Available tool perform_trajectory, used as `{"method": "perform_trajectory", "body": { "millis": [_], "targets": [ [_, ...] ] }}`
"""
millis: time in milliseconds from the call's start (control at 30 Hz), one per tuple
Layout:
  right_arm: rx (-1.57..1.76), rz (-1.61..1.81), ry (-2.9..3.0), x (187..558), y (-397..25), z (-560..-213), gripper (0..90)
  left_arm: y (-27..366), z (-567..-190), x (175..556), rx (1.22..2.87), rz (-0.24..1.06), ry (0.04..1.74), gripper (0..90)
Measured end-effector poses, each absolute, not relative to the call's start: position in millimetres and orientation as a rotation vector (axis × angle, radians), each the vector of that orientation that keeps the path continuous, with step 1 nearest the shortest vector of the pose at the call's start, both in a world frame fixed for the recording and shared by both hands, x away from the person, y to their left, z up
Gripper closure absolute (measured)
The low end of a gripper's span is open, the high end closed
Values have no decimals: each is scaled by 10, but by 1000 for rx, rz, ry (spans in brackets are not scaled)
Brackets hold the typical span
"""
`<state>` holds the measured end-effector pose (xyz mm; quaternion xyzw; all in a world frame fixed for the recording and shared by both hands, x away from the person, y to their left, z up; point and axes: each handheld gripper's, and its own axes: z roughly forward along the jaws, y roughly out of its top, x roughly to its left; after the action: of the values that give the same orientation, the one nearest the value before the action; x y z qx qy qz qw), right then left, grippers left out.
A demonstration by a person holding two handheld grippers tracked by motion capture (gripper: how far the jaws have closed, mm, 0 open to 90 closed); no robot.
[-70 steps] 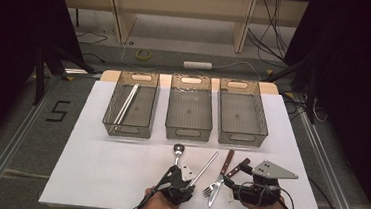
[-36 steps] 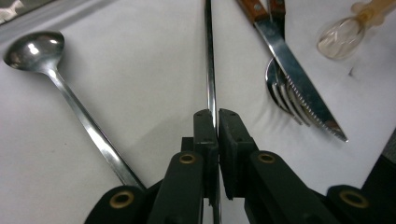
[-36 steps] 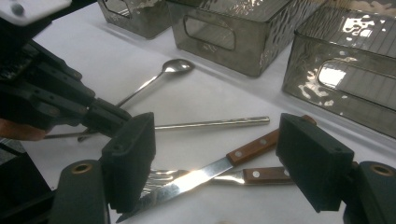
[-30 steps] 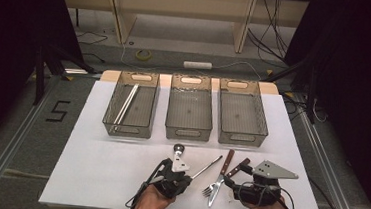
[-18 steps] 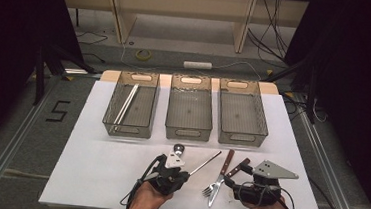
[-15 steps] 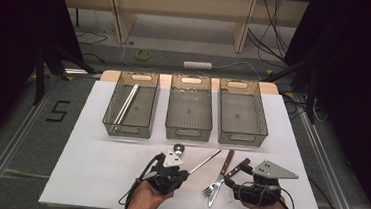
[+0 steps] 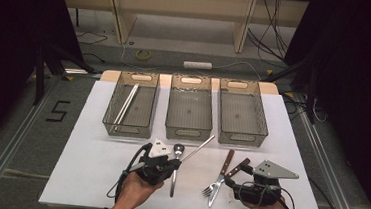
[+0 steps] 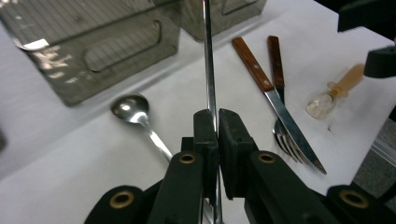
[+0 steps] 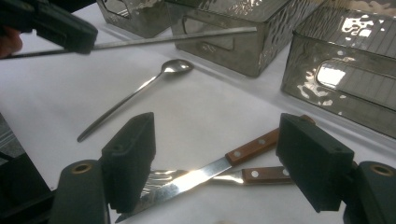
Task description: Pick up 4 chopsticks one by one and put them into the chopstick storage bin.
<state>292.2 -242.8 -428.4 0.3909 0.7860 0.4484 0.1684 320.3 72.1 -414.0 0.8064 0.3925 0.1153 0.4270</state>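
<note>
Table: a big white top. It holds three bins at the far side and loose cutlery at the near side.
Bins: three grey see-through boxes in a row. The left bin has two pale sticks inside. The middle bin and the right bin look bare.
Left gripper: its jaws are squeezed tight on a thin metal rod. It is near the middle bin, on the near side.
Rod: long, shiny and thin. It is up off the table. Its far tip points at the near wall of the middle bin.
Right gripper: its jaws are spread wide and hold nothing. It waits near the knife, well to the near side of the right bin.
Spoon: flat on the table, just near the middle bin, beside the left gripper.
Knife and fork: they lie crossed, brown handles toward the right bin.
Doing it well: I think the rod goes with the sticks in the left bin. Lift the far tip higher than the bin wall, turn the rod to lie along the bin, then let go low.
Edges: the bin rim could catch the tip. The rod may slip, since the hold is near one end.
Room: lots of bare table lies to the near side of the left bin, so swing that way.
</note>
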Motion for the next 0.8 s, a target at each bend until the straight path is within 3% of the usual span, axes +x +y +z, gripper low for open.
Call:
{"method": "perform_trajectory", "body": {
  "millis": [800],
  "targets": [
    [1118, 1274, 2238, 2923, -2424, -4287, 295, 1536, -3837, 3611, 1806, 420, 1134, 858]
  ]
}}
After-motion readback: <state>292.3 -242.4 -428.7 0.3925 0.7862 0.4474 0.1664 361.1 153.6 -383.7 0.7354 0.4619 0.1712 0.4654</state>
